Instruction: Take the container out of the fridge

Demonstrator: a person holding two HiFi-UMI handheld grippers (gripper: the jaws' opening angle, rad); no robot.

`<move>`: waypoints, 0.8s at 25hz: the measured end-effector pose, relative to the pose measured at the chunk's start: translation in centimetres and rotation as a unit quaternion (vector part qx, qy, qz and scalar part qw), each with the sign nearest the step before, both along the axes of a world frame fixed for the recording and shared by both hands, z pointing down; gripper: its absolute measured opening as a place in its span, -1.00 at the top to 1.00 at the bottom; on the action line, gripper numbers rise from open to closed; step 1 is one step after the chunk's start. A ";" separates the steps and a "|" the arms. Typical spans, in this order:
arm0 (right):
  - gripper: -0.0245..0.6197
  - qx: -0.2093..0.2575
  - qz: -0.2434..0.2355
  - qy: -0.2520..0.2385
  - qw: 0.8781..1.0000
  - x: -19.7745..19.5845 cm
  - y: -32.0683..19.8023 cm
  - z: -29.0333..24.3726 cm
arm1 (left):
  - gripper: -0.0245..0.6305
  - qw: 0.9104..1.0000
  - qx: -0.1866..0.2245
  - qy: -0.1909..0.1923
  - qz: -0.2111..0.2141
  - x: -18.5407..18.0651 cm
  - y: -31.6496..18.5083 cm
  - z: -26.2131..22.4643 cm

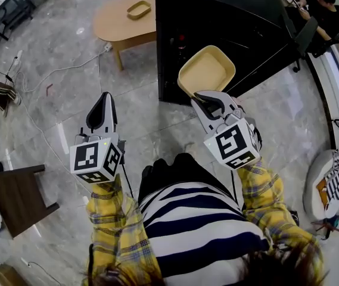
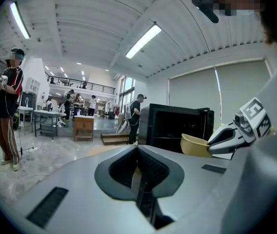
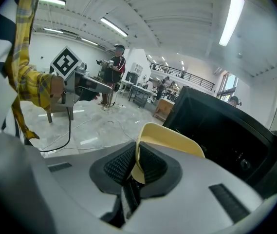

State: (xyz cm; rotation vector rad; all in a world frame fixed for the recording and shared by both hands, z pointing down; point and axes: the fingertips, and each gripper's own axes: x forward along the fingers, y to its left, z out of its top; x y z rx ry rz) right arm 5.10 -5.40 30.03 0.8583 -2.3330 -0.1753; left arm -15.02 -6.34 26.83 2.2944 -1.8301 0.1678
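A pale yellow container (image 1: 205, 70) hangs in the air in front of the black fridge (image 1: 229, 22), clear of it. My right gripper (image 1: 201, 96) is shut on the container's near rim. In the right gripper view the rim (image 3: 170, 138) runs down between the ribbed pads (image 3: 116, 167), with the fridge (image 3: 221, 126) behind. My left gripper (image 1: 103, 100) is lower left, over the floor, its jaws together and nothing in them. The left gripper view shows its pads (image 2: 150, 167) meeting, and farther off the container (image 2: 194, 144) and the right gripper (image 2: 226, 135).
A wooden oval table (image 1: 118, 22) with a second small tray (image 1: 138, 9) stands left of the fridge. A dark stool (image 1: 17, 195) is at the left, and cables (image 1: 56, 70) lie on the floor. One person sits at the top right (image 1: 324, 11).
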 end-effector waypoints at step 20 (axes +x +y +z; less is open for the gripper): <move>0.79 -0.016 -0.008 -0.011 1.000 -0.3 0.9 0.2 | 0.88 1.000 -0.009 0.003 -0.007 0.1 0.7 0.7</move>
